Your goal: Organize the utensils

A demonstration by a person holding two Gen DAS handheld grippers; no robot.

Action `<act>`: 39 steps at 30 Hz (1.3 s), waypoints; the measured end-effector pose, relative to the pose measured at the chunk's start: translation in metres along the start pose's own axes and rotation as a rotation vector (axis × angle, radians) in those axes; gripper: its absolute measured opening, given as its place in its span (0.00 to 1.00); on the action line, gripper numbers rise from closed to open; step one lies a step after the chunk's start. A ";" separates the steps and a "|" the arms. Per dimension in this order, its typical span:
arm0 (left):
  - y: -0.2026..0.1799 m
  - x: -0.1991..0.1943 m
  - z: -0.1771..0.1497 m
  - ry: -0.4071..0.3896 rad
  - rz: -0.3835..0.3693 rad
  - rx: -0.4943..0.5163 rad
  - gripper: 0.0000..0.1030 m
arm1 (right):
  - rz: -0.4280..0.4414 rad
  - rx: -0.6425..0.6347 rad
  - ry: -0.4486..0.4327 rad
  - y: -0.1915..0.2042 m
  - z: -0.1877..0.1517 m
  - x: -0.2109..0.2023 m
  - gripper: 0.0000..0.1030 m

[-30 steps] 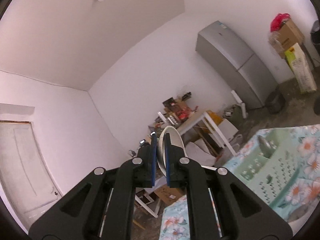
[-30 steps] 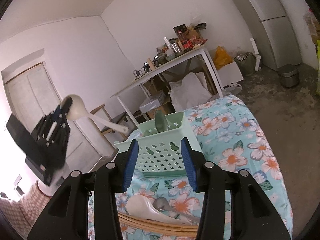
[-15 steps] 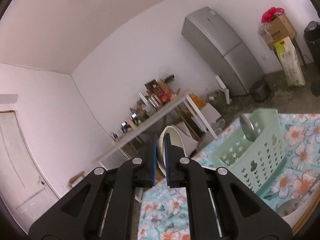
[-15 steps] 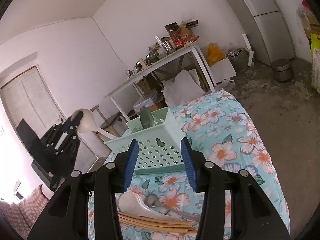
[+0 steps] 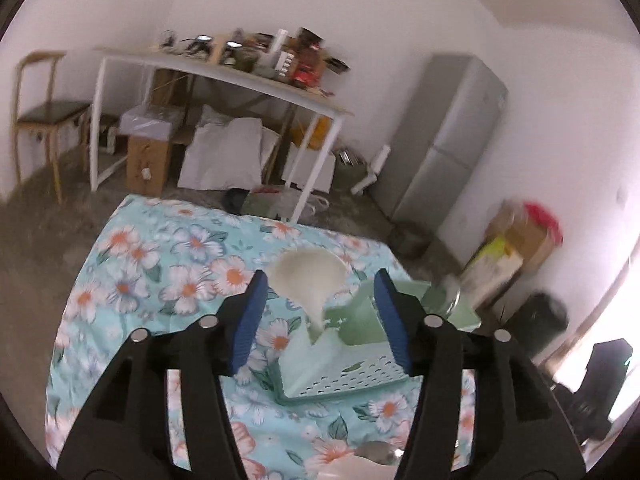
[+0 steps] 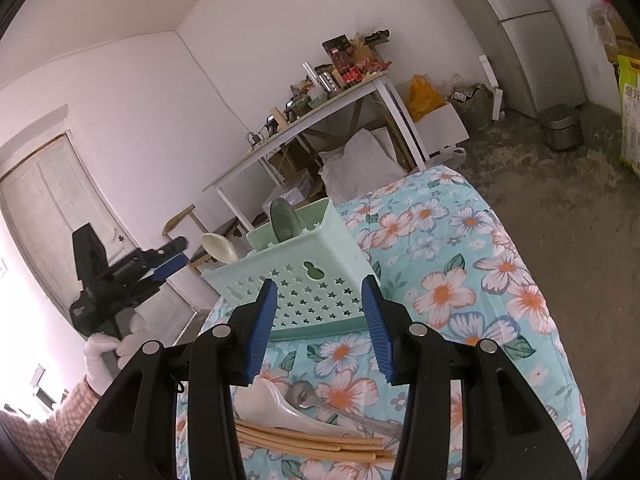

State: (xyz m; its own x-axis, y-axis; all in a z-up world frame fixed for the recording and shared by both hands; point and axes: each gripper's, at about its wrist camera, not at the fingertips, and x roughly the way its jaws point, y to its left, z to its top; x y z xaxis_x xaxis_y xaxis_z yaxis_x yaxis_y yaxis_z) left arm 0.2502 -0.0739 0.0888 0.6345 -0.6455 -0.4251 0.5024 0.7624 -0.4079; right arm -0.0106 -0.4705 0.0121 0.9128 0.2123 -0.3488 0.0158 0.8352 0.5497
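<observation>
Left gripper (image 5: 318, 318): jaws opening, blue pads apart; the white ladle stands between them but neither pad presses on it. In the right wrist view the same tool (image 6: 172, 262) hangs at the basket's left side, held by a white-gloved hand (image 6: 116, 346).
White ladle (image 5: 308, 276): bowl uppermost and facing the camera, handle running down into the basket's near left corner; seen from the right wrist view as a pale bowl (image 6: 219, 247) standing just above the basket's left rim.
Basket (image 5: 348, 368): mint-green plastic organizer with star-shaped holes in its walls, standing on the tablecloth; an inner divider splits it into compartments. Which compartment takes the ladle's handle cannot be told.
Basket, other contents: a dark green spoon (image 6: 285, 222) stands upright at the far side, its bowl rising above the rim.
Right gripper (image 6: 318, 322): jaws parted with nothing between the pads, hovering before the basket's near wall (image 6: 312, 292).
Loose utensils: just below the right gripper lie a white spoon (image 6: 266, 402), a metal spoon (image 6: 308, 394) and a bundle of wooden chopsticks (image 6: 308, 442), the spoons resting over the chopsticks.
Tablecloth (image 6: 460, 280): turquoise with white and orange flowers, covering the work table.
Background: a white side table (image 6: 304, 128) crowded with small items, and a grey refrigerator (image 5: 444, 144).
</observation>
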 end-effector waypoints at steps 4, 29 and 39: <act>0.007 -0.026 -0.017 -0.035 0.033 -0.014 0.60 | -0.001 -0.042 0.002 0.011 -0.006 -0.002 0.46; 0.004 -0.097 -0.185 0.111 0.130 0.003 0.86 | -0.120 -0.254 0.417 0.050 -0.137 0.008 0.86; -0.003 -0.095 -0.188 0.106 0.118 0.054 0.86 | -0.071 -0.164 0.444 0.031 -0.146 0.013 0.94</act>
State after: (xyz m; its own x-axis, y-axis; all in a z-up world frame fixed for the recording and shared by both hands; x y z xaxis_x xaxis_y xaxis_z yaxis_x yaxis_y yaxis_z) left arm 0.0778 -0.0238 -0.0214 0.6271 -0.5502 -0.5514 0.4603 0.8328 -0.3074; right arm -0.0582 -0.3677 -0.0861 0.6484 0.3183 -0.6916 -0.0256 0.9170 0.3980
